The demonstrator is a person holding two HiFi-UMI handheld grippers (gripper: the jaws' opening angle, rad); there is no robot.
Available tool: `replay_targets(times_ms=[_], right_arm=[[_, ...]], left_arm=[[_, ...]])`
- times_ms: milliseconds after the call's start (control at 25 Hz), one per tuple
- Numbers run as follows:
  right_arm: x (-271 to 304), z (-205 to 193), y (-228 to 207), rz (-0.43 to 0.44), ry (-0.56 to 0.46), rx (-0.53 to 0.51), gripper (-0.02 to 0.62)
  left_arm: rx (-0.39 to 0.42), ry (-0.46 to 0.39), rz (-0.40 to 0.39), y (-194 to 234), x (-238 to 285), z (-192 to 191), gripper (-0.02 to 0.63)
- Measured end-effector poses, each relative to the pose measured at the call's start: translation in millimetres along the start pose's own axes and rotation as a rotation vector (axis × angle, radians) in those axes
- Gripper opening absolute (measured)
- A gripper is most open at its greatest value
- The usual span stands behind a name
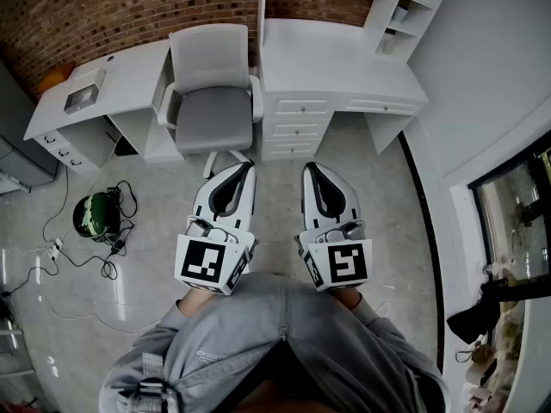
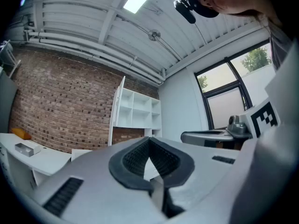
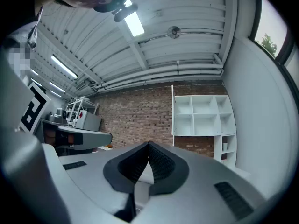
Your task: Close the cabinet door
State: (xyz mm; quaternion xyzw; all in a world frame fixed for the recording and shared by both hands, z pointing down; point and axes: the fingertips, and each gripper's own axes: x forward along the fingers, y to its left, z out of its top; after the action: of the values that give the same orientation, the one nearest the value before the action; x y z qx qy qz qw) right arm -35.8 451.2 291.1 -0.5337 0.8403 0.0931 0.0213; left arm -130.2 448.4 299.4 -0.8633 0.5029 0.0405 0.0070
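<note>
White shelving (image 3: 203,115) along the back edge of the right-hand worktop (image 1: 327,58) has open compartments that look bare, save a small item I cannot identify in a narrow one at the right. Its cabinet door (image 2: 118,108) stands swung out at the shelving's left edge, so the closing, I judge, is not yet begun. Drawers (image 1: 301,107) under the worktop's front edge are shut. The left gripper (image 1: 248,167) and right gripper (image 1: 307,167) hover well apart from the door, fingers pressed together on nothing.

left gripper (image 1: 247,167): showing white shell, black ribbed pads (image 2: 135,158) | right gripper (image 1: 308,167): matching it | marker cubes (image 1: 209,263): bearing black-and-white squares, lower centre | person: wearing grey sweatshirt (image 1: 284,351), bottom edge
</note>
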Motion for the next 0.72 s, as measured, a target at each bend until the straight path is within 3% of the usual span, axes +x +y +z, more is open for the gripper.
replay_targets(times_ms=[360,720], right_arm=[[3,-4,10,-0.009,0.002,0.001,0.026],[5,-7,23,-0.05,-0.011,0.044,0.028]], left_arm=[[0.003,0.007,0.003,11,-5,-5,0.006],[0.003,-0.004,-0.054,24,-13,-11,0.006]])
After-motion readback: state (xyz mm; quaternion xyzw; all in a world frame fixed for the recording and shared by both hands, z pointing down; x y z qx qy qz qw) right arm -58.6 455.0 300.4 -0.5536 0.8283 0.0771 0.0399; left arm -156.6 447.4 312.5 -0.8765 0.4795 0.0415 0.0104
